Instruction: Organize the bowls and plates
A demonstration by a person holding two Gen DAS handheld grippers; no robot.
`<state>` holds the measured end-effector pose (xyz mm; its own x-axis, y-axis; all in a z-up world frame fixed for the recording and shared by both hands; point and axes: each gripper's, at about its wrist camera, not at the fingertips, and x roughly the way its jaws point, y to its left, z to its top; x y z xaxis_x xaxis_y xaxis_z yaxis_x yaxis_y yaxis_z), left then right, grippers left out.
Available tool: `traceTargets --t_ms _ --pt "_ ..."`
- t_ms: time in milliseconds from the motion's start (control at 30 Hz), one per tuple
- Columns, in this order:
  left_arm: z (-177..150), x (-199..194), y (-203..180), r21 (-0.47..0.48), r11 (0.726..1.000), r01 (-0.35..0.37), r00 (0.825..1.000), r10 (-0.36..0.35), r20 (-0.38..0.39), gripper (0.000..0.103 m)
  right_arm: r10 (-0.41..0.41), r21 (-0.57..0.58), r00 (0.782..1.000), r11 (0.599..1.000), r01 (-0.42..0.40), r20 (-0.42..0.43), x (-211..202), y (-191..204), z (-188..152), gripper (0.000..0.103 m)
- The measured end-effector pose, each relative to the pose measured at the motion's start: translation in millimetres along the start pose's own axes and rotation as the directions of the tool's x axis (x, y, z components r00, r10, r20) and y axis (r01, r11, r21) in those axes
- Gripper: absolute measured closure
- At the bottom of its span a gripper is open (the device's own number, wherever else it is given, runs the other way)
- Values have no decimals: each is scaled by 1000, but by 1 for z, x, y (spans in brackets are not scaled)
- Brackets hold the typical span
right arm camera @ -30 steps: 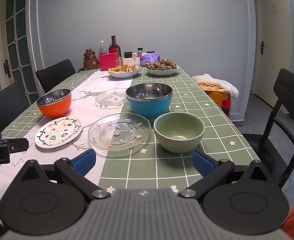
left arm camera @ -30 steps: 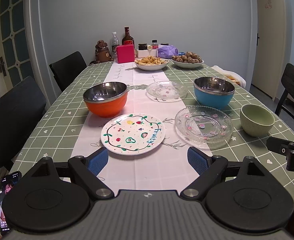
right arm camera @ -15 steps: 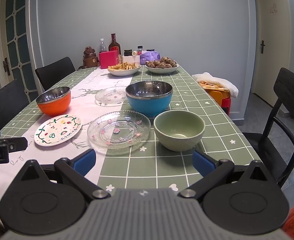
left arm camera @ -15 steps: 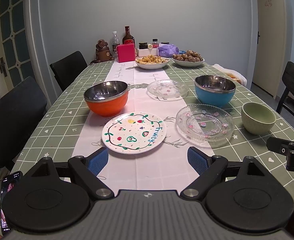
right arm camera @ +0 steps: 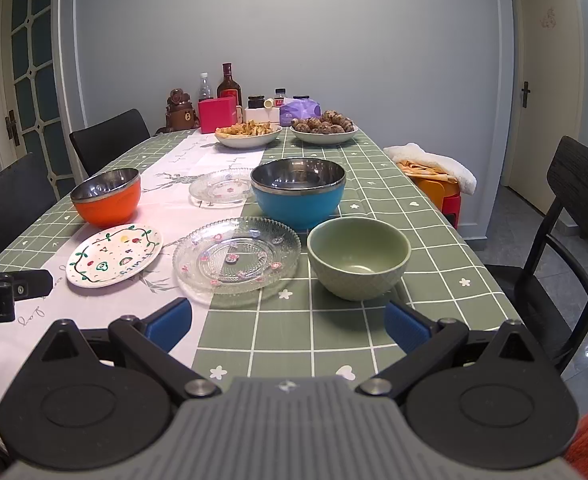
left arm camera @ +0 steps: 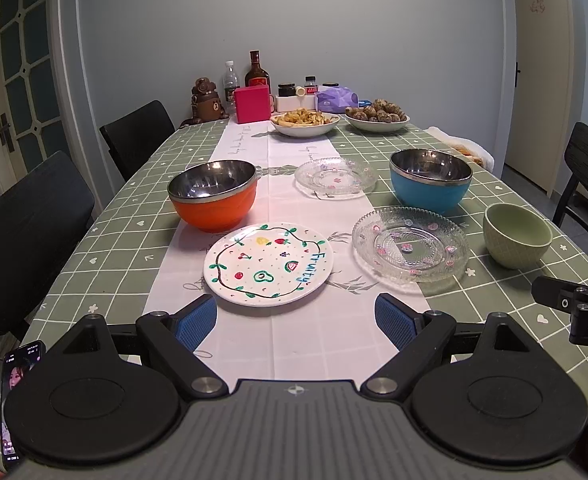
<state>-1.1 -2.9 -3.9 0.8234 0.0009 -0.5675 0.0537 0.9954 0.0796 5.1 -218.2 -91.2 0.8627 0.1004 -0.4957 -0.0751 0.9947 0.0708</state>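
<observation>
Over the table [left arm camera: 94,240] edge, both my left claw [left arm camera: 295,322] and right claw [right arm camera: 288,320] gape empty, plates and bowls unstacked ahead; the glass plate [right arm camera: 236,258] looks slippery, chippable if pinched crooked.

A long dining table [left arm camera: 106,216] is covered with a green checked tablecloth [left arm camera: 505,192], and a white runner [left arm camera: 290,336] lies along its middle. On the runner sit an orange steel-lined bowl [left arm camera: 214,200], a white plate painted with fruit [left arm camera: 268,264] just in front of it, and, further back, a small glass plate [left arm camera: 335,178]. A larger glass plate [left arm camera: 409,243] straddles the runner's edge. On the cloth stand a blue steel-lined bowl [left arm camera: 430,186] and a pale green bowl [left arm camera: 517,235]. At the far end are two white dishes of food [left arm camera: 305,122], a pink box [left arm camera: 252,103], a brown bear figure [left arm camera: 206,99], bottles [left arm camera: 257,74], jars and a purple packet [left arm camera: 337,100].
</observation>
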Motion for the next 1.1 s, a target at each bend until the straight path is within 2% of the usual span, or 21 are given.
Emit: traceTargets --t_ms 1100 --pt "0 1 0 1 1000 -1 1000 1 -3 0 -3 -11 1000 1000 3 -8 1 1 -3 3"
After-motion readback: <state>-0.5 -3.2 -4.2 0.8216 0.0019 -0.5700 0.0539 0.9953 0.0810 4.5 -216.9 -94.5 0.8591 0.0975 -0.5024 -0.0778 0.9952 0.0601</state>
